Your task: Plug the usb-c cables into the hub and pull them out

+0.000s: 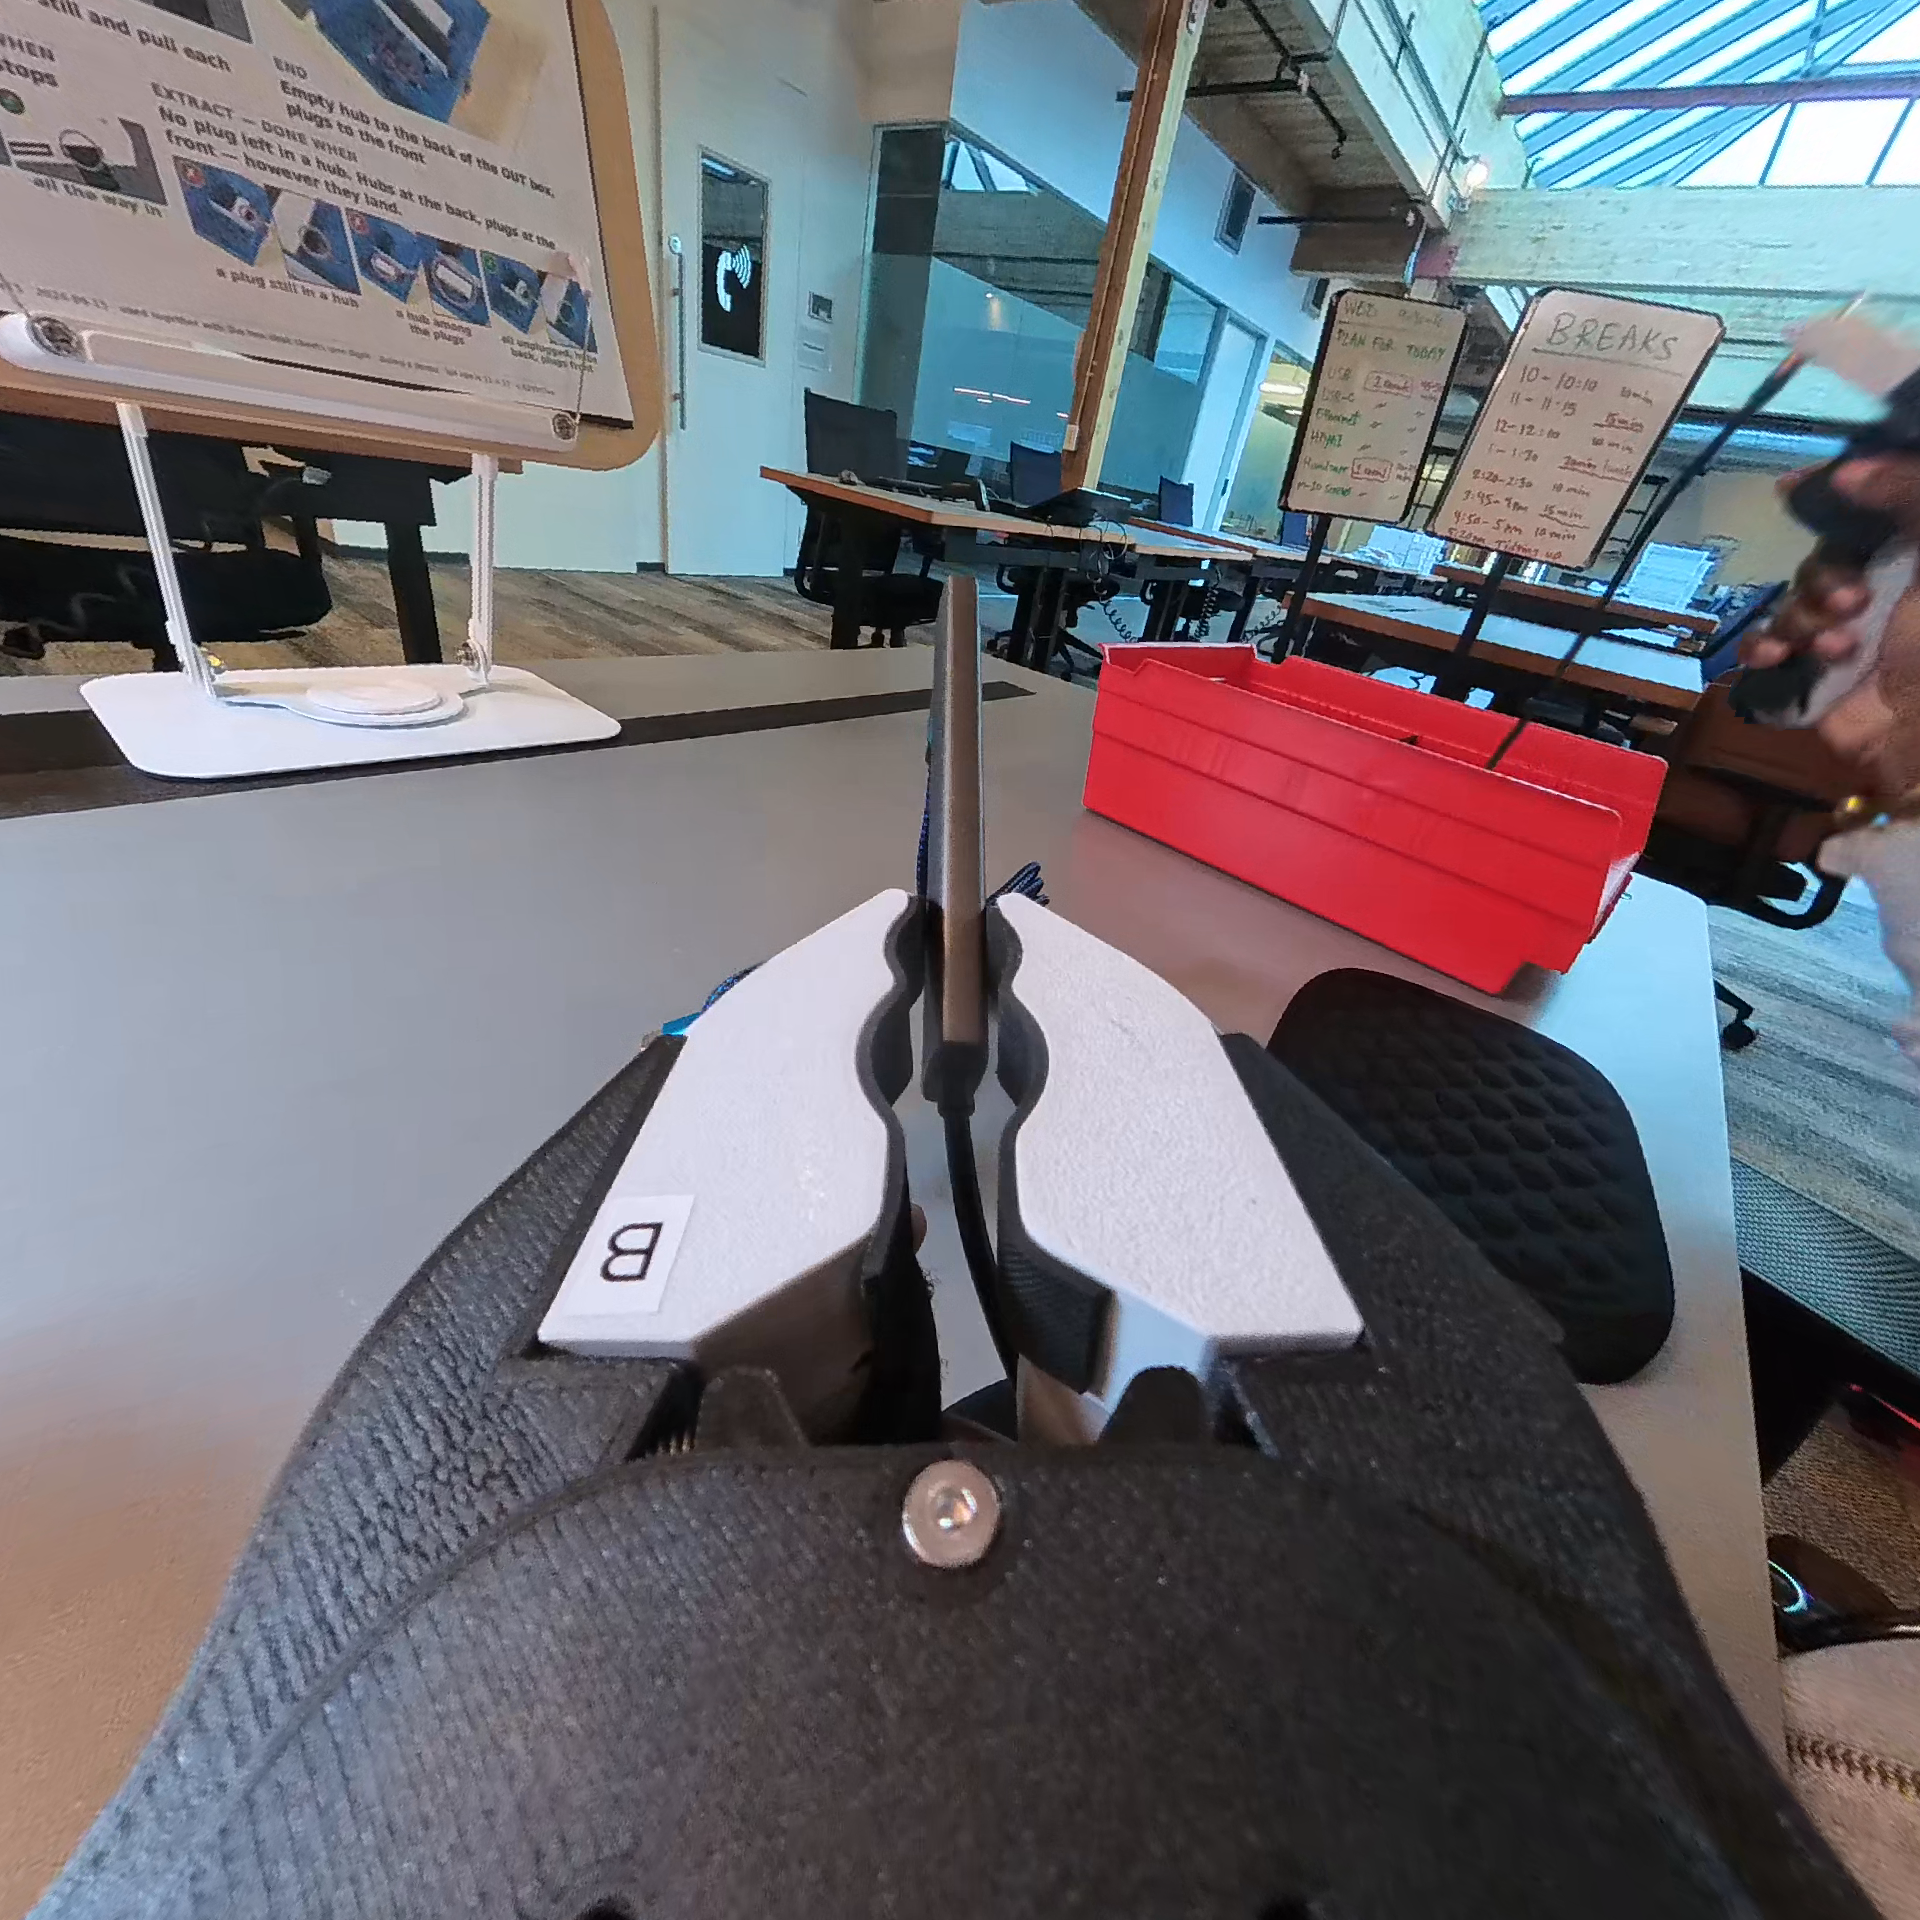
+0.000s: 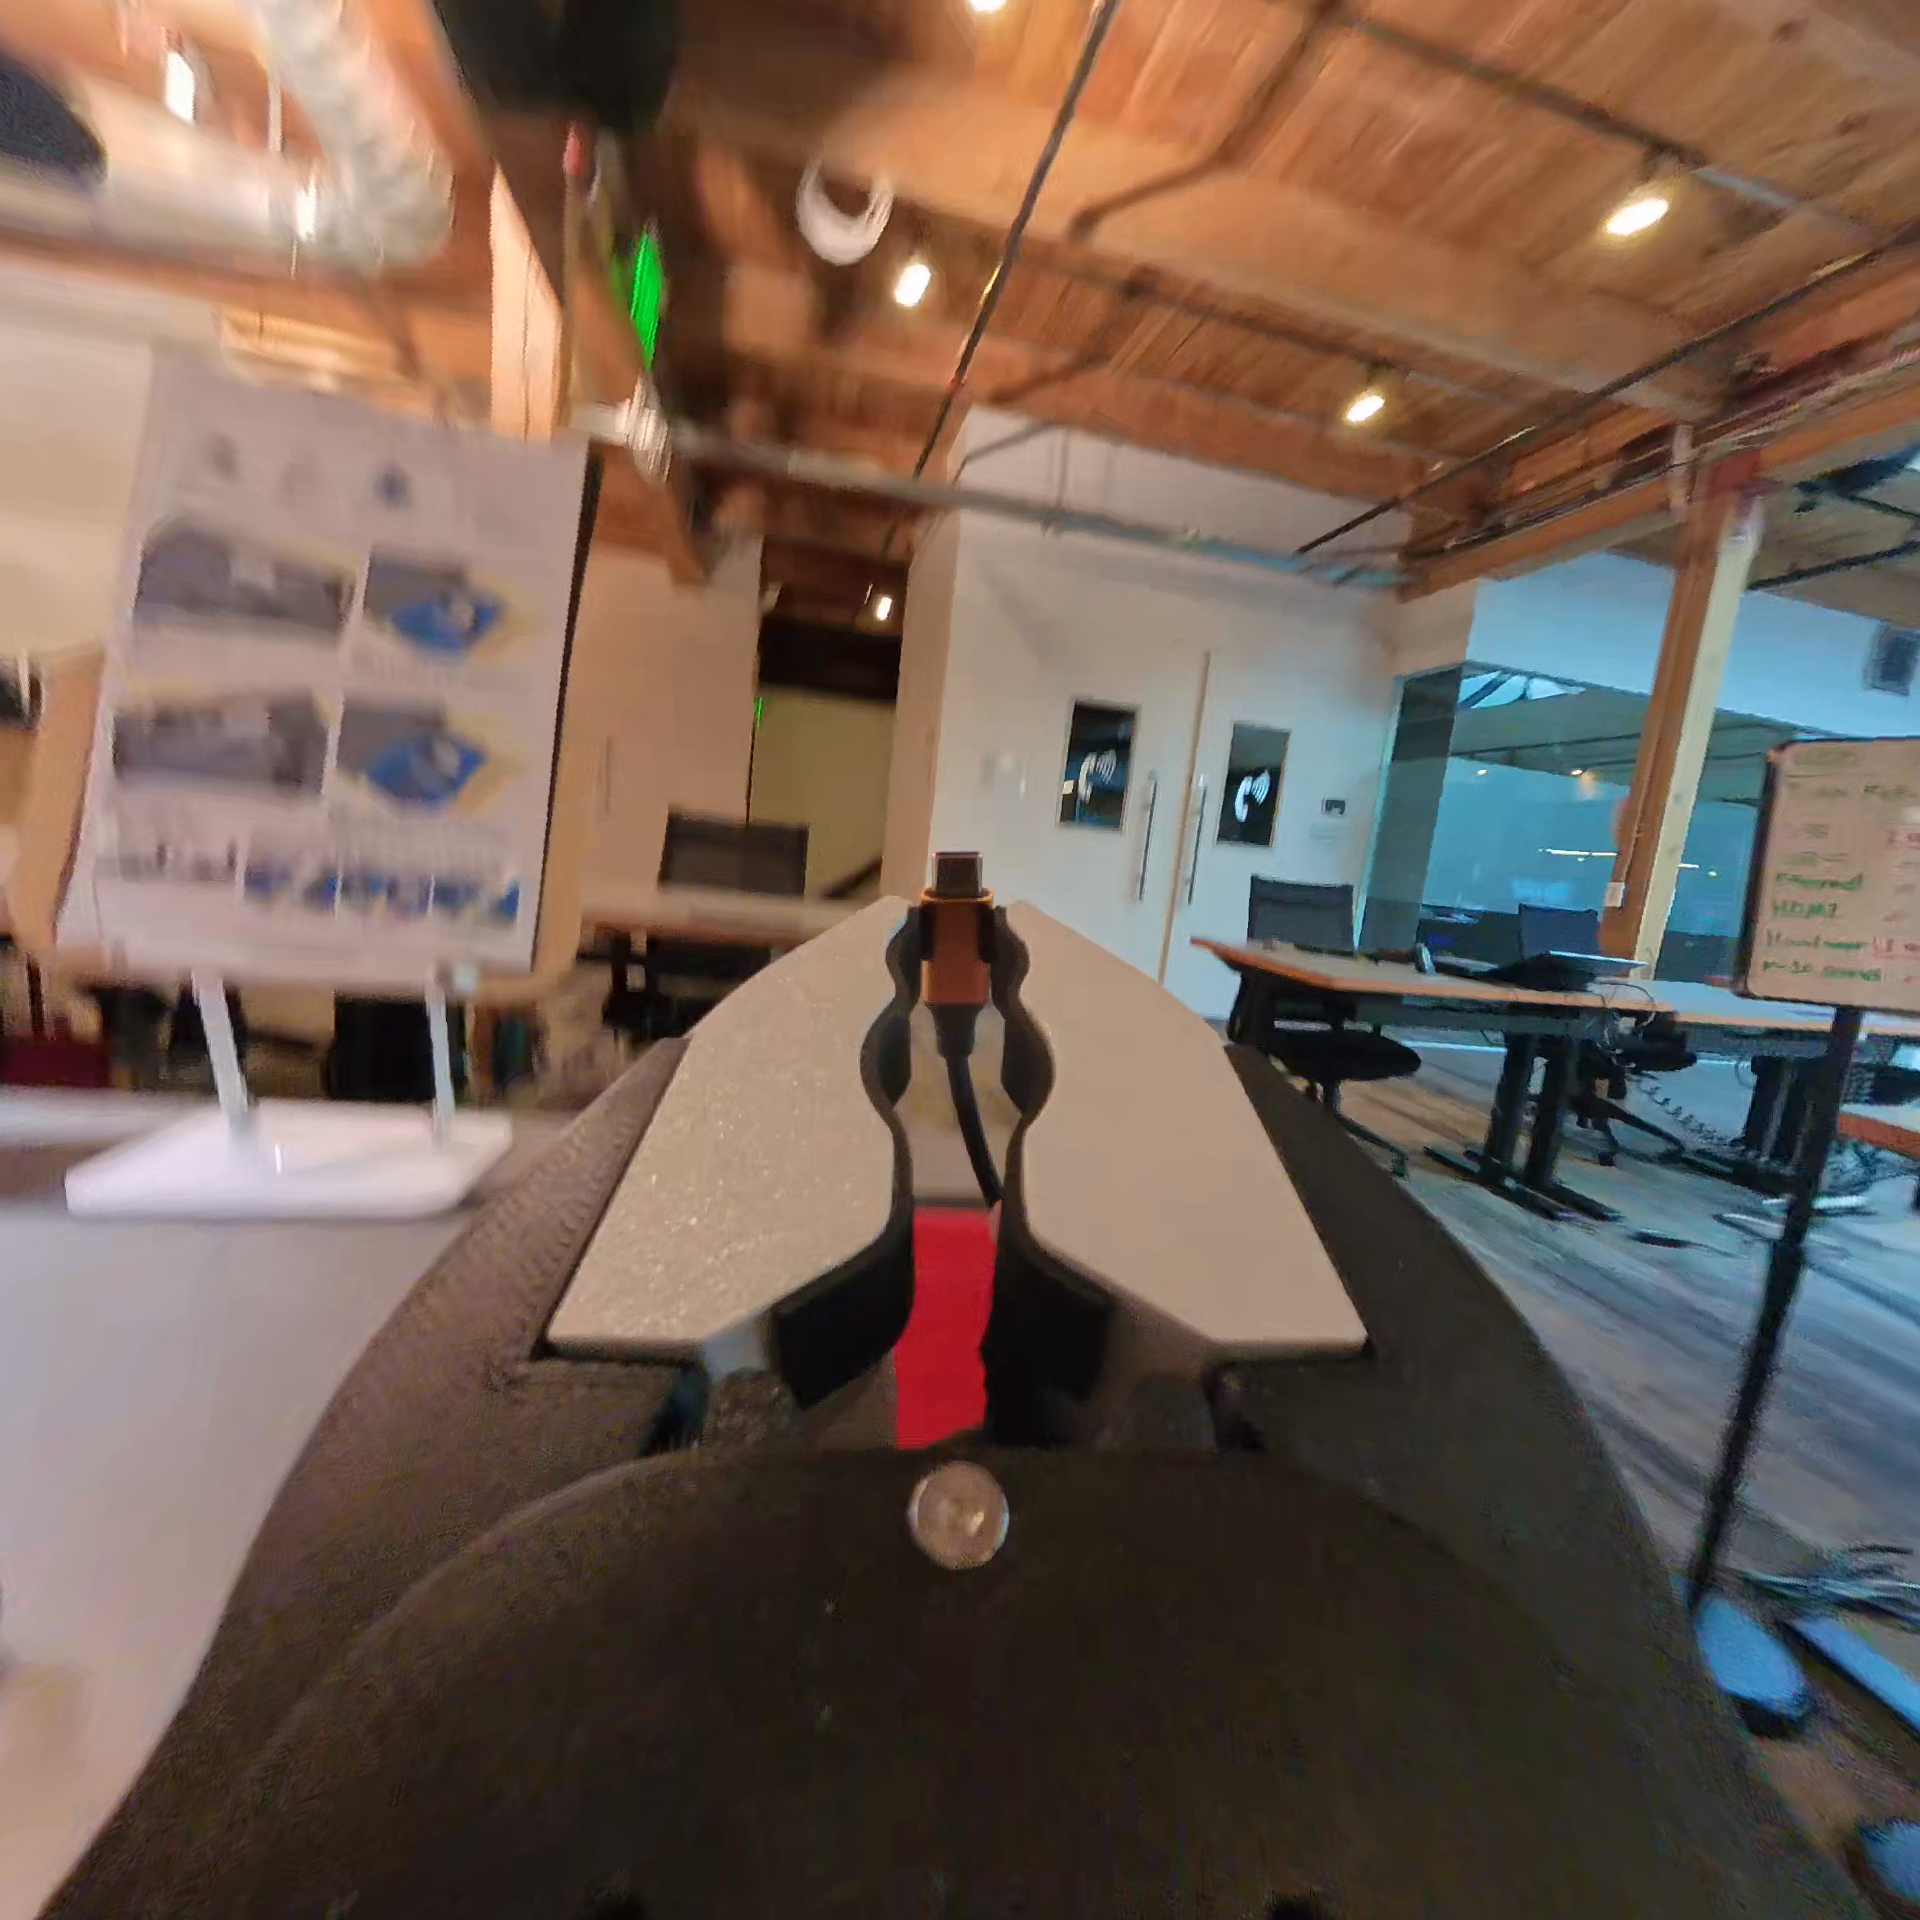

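Note:
In the left wrist view my left gripper (image 1: 956,904) is shut on a slim grey hub (image 1: 956,748), seen edge-on and sticking forward past the fingertips above the grey table (image 1: 312,1039). The hub's black cable (image 1: 971,1195) runs back between the fingers. Bits of blue braided cable (image 1: 1023,883) show beside the fingertips. In the right wrist view my right gripper (image 2: 958,914) is shut on an orange USB-C plug (image 2: 956,951), its metal tip pointing forward and its black cable (image 2: 977,1132) trailing back. That gripper is held up in the air. It also shows blurred, with a hand, at the left view's right edge (image 1: 1849,582).
A red bin (image 1: 1351,810) stands on the table at the right, with a black mesh pad (image 1: 1486,1143) nearer. An instruction sheet on a white stand (image 1: 343,717) is at the back left. Whiteboards on poles (image 1: 1579,416) stand behind the bin. Red (image 2: 945,1320) shows through the right gripper's gap. Spacing between my two grippers at the tips: around 45 centimetres.

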The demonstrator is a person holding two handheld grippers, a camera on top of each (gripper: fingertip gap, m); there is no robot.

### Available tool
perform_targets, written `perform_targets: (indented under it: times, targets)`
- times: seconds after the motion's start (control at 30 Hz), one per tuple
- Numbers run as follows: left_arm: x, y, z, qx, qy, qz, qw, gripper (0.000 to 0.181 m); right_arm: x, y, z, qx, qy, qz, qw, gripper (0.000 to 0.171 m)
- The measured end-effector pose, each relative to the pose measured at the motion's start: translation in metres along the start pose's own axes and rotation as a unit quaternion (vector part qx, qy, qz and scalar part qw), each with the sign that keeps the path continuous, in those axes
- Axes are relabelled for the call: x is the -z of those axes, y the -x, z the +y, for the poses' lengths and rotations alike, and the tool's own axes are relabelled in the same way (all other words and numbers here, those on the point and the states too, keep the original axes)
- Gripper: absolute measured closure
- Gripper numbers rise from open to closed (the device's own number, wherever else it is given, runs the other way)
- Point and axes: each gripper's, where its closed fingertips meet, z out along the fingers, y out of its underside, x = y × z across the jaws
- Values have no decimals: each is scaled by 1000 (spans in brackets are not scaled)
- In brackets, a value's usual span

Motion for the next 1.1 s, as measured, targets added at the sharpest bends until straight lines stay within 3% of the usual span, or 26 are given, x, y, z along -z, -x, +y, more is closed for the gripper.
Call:
perform_targets:
  times: [0.1, 0.17, 0.23, 0.33, 0.4, 0.6, 0.7, 0.8, 0.87, 0.93, 1.0, 1.1]
  targets:
    - [0, 0, 1, 1, 1, 2, 1000, 170, 12, 15, 65, 97, 142, -33, 985, 159]
    - [0, 0, 1, 1, 2, 2, 1000, 170, 24, 12, 119, 123, 289, -34, 949, 159]
    - [0, 0, 1, 1, 1, 2, 1000, 170, 35, 8, 164, 72, 409, -24, 910, 158]
    - [0, 0, 0, 5, 1, 3, 1000, 169, 48, 27, 200, -59, 488, -62, 868, 155]
    - [0, 1, 0, 11, 1, 4, 1000, 169, 55, 25, 211, -80, 514, -55, 852, 147]
    - [5, 1, -6, 18, -22, 8, 1000, 178, 44, 18, 186, -108, 456, -44, 882, 113]
    - [6, 4, -7, 40, -26, 15, 999, 181, 30, 33, 139, -116, 355, -69, 925, 118]
    - [7, 8, -8, 61, -31, 12, 998, 181, 23, 96, 88, -147, 259, -188, 936, 123]
    - [8, 9, -10, 68, -37, 14, 997, 181, 28, 153, 68, -155, 227, -288, 917, 126]
    - [8, 9, -10, 70, -38, 14, 997, 181, 44, 220, 64, -144, 226, -404, 875, 125]
    - [7, 8, -9, 63, -33, 13, 997, 180, 65, 277, 86, -77, 268, -494, 824, 121]
    - [8, 7, -10, 54, -35, 11, 998, 180, 69, 333, 117, 53, 283, -543, 789, 124]
